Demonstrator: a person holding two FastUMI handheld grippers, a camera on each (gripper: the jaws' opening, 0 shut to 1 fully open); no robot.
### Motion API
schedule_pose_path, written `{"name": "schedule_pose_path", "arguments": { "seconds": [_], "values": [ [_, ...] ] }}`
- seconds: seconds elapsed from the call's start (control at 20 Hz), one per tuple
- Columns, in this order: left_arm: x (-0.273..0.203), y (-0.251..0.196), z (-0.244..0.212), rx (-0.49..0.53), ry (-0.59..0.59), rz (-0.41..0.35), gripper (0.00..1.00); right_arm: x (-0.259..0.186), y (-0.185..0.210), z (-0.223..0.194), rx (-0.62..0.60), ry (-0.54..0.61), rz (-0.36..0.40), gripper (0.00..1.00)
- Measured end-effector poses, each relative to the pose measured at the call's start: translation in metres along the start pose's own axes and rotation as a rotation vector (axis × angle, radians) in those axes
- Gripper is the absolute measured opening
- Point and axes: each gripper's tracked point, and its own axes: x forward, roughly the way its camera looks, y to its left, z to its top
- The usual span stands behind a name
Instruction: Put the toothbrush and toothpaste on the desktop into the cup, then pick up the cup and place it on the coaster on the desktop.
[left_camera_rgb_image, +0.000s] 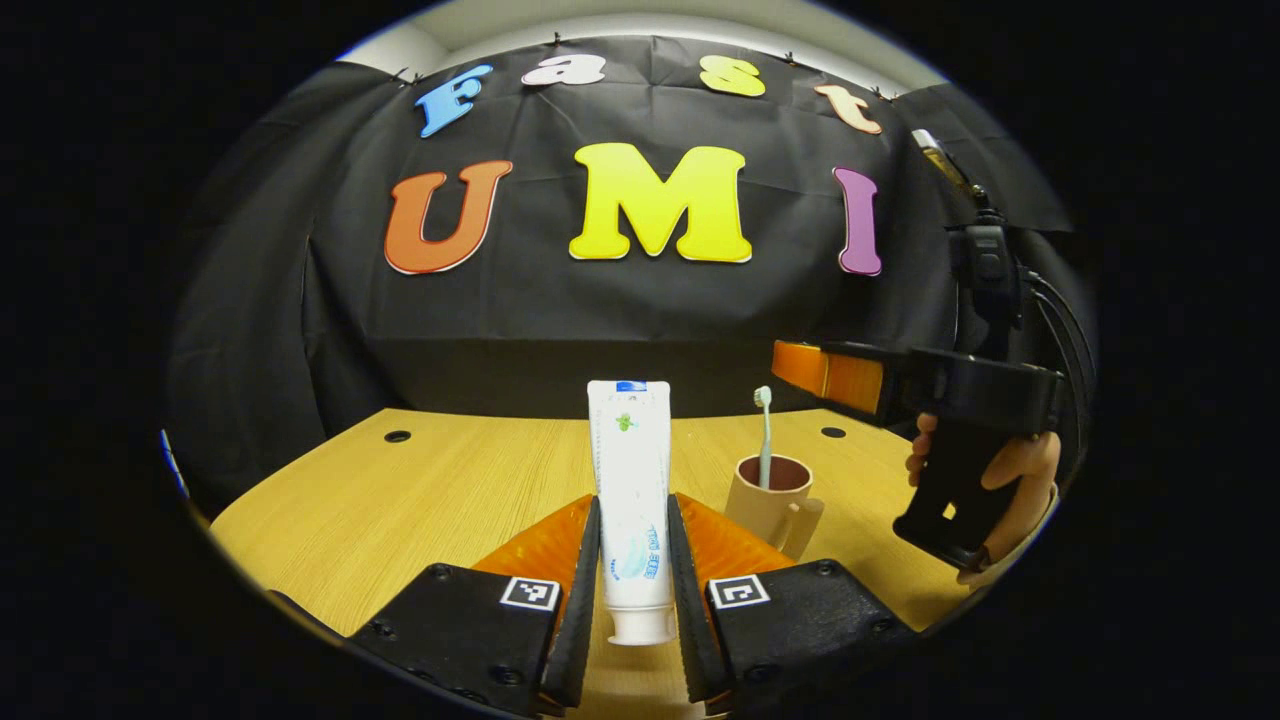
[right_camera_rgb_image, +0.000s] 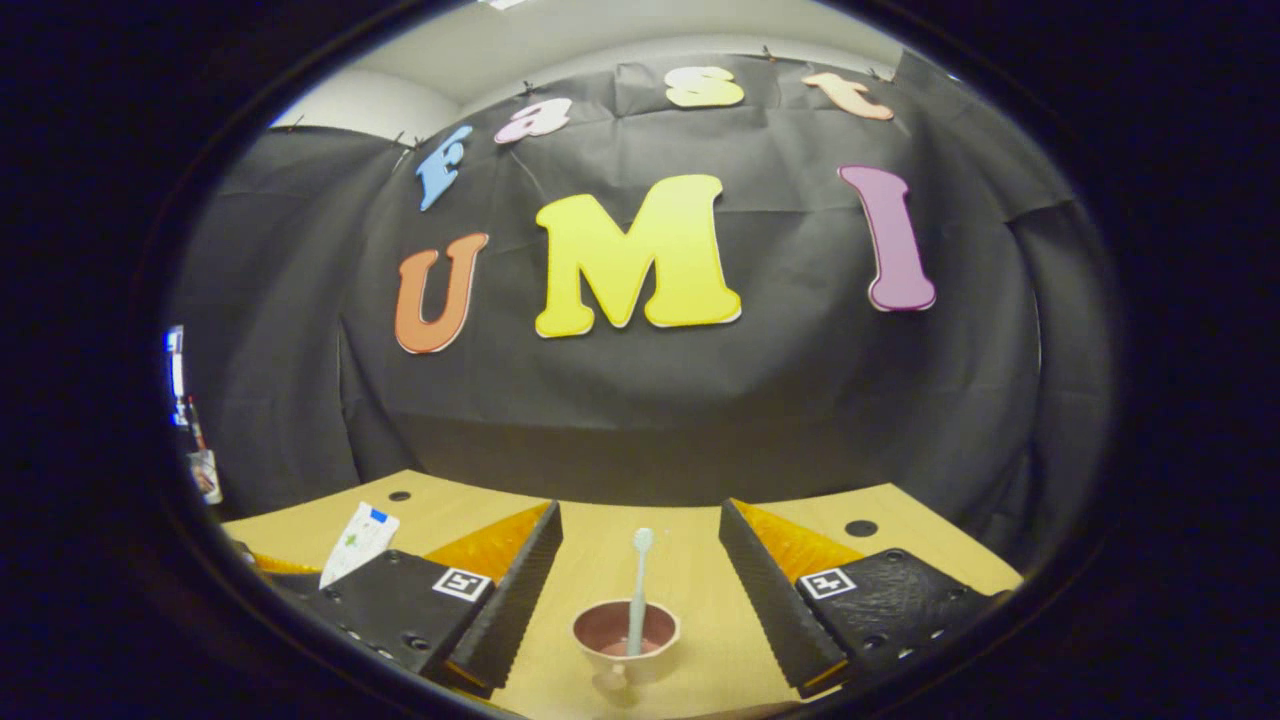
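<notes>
A white toothpaste tube (left_camera_rgb_image: 630, 480) stands upright, cap end down, between the fingers of my left gripper (left_camera_rgb_image: 632, 500), which is shut on it above the wooden desktop (left_camera_rgb_image: 400, 510). To its right a tan cup (left_camera_rgb_image: 770, 505) sits on the desk with a toothbrush (left_camera_rgb_image: 765, 435) standing in it, head up. In the right gripper view the same cup (right_camera_rgb_image: 626, 635) and toothbrush (right_camera_rgb_image: 638, 590) lie just below my right gripper (right_camera_rgb_image: 640, 510), which is open and holds nothing. The toothpaste tube (right_camera_rgb_image: 358, 540) shows at the left edge there.
A hand (left_camera_rgb_image: 1020, 480) holds the right gripper (left_camera_rgb_image: 800, 365) above and right of the cup. Small round holes (left_camera_rgb_image: 397, 436) (left_camera_rgb_image: 832, 433) mark the desk's far corners. The black cloth wall closes off the back of the desk.
</notes>
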Motion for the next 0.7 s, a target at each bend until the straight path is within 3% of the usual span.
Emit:
{"name": "schedule_pose_path", "arguments": {
  "seconds": [0.2, 0.4, 0.7],
  "values": [
    [0.017, -0.025, 0.013, -0.011, -0.012, -0.036, 0.4, -0.035, -0.015, 0.006, -0.008, -0.029, 0.005, 0.96],
    [0.042, -0.053, 0.041, -0.037, -0.046, -0.085, 0.4, -0.057, -0.042, -0.002, -0.07, -0.042, -0.046, 0.94],
    [0.079, -0.088, 0.076, 0.006, -0.106, -0.119, 0.4, -0.054, -0.076, -0.021, -0.024, -0.021, -0.082, 0.96]
  ]
}}
